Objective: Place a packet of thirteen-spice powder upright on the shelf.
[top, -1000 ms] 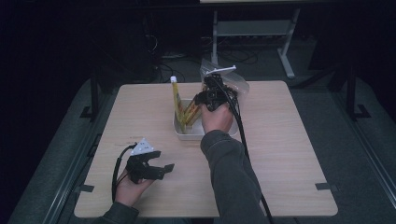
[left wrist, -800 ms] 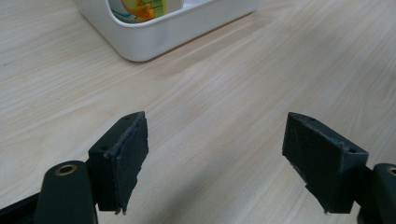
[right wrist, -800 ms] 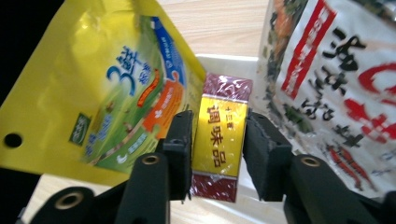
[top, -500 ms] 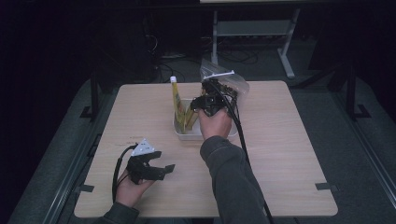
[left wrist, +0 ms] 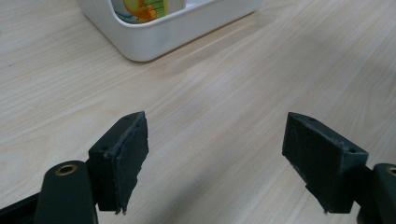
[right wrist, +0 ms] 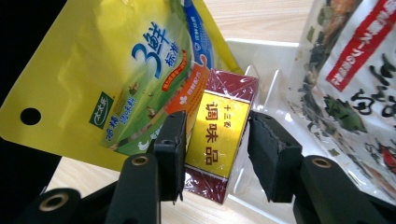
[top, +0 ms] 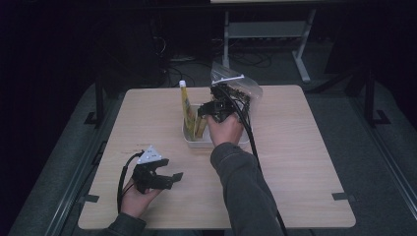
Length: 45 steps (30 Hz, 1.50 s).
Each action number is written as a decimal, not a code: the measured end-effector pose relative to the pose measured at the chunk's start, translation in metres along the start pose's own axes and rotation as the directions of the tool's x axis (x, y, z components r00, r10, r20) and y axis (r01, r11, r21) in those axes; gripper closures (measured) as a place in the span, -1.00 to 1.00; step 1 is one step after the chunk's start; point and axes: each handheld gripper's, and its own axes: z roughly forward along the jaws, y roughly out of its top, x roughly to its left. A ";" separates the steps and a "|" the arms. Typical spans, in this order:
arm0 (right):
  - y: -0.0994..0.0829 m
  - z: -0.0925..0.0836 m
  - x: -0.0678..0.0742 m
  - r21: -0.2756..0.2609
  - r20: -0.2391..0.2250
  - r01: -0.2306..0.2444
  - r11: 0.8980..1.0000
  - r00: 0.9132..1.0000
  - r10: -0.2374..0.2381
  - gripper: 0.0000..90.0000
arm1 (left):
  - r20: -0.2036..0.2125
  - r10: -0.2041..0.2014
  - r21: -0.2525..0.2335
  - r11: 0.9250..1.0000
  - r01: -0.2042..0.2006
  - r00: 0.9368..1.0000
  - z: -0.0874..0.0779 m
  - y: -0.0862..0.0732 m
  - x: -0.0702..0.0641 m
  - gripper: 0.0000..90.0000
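A white bin (top: 196, 142) stands mid-table. In it a yellow pouch (right wrist: 116, 79) stands upright, and a red-and-gold box (right wrist: 219, 135) leans beside it. A clear bag of dried greens (right wrist: 355, 93) fills the bin's other side. My right gripper (right wrist: 215, 149) hangs over the bin (right wrist: 266, 60) with the box between its jaws. The jaws have just been opening and stand close on either side of the box, so the gripper is open. My left gripper (top: 164, 174) rests near the table's front left, open, with bare tabletop between its jaws (left wrist: 215, 158).
The wooden table (top: 305, 147) has free surface to the right of the bin and along the front. The bin's corner (left wrist: 187, 23) lies just ahead of the left gripper. A cable (top: 253, 147) trails back along the person's right sleeve.
The right gripper has shifted slightly over the bin, staying at the box. The left gripper has not moved.
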 end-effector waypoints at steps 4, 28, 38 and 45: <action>0.001 0.002 0.000 0.003 -0.010 -0.001 1.000 1.000 0.002 0.24 | -0.002 0.000 -0.002 1.000 0.000 1.000 -0.001 0.000 0.000 -0.52; 0.000 -0.005 -0.001 0.009 -0.096 0.026 1.000 0.995 -0.025 0.04 | -0.014 0.002 0.011 1.000 -0.002 1.000 -0.001 -0.003 0.001 -0.52; -0.014 -0.019 -0.013 0.018 -0.154 0.036 0.999 0.988 -0.033 -0.04 | -0.018 0.004 0.013 1.000 -0.004 1.000 -0.002 -0.004 0.001 -0.52; -0.022 -0.025 -0.023 0.018 -0.186 0.031 0.999 0.982 -0.027 -0.06 | -0.020 0.000 0.014 1.000 0.001 1.000 -0.002 -0.005 0.002 -0.52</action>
